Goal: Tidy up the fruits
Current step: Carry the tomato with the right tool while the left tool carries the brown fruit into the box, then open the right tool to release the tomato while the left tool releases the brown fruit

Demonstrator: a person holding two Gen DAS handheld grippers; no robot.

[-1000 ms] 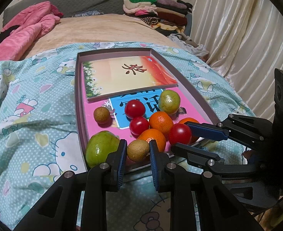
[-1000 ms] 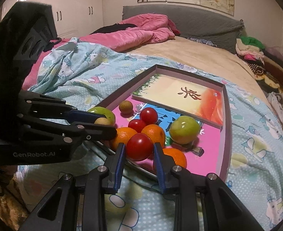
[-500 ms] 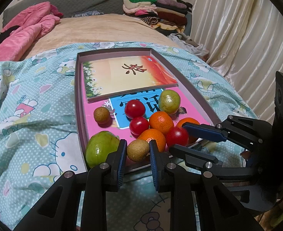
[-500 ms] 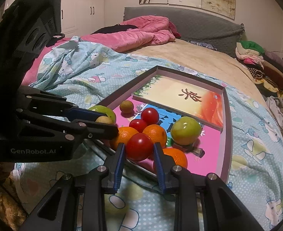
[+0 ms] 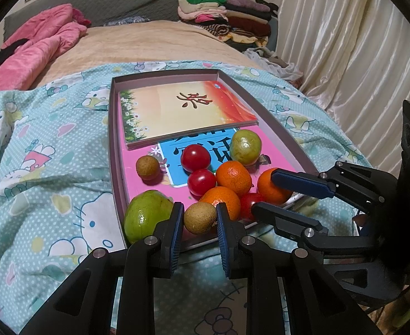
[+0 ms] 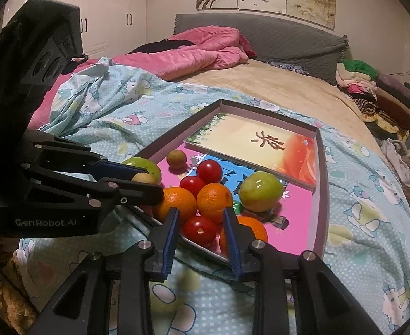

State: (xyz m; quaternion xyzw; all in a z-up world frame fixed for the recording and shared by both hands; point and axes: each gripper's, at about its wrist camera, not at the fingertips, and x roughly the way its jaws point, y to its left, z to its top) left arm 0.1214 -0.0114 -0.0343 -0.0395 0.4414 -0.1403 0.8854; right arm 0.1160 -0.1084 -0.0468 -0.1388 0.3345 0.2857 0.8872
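Brown-skinned, the small round fruit [image 5: 200,217] sits at the tray's [image 5: 112,150] near edge, bracketed by our left gripper [image 5: 198,219], whose pads look barely closed on it. Our right gripper [image 6: 199,223] straddles a red tomato [image 6: 200,230], its jaws apart. Oranges [image 6: 214,198] and a green fruit [image 5: 146,216] crowd close, hampering both lifts.

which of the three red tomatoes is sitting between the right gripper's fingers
The nearest tomato, at the tray's near edge beside the oranges. It sits between the right gripper's fingers; the other two lie farther back on the blue card.
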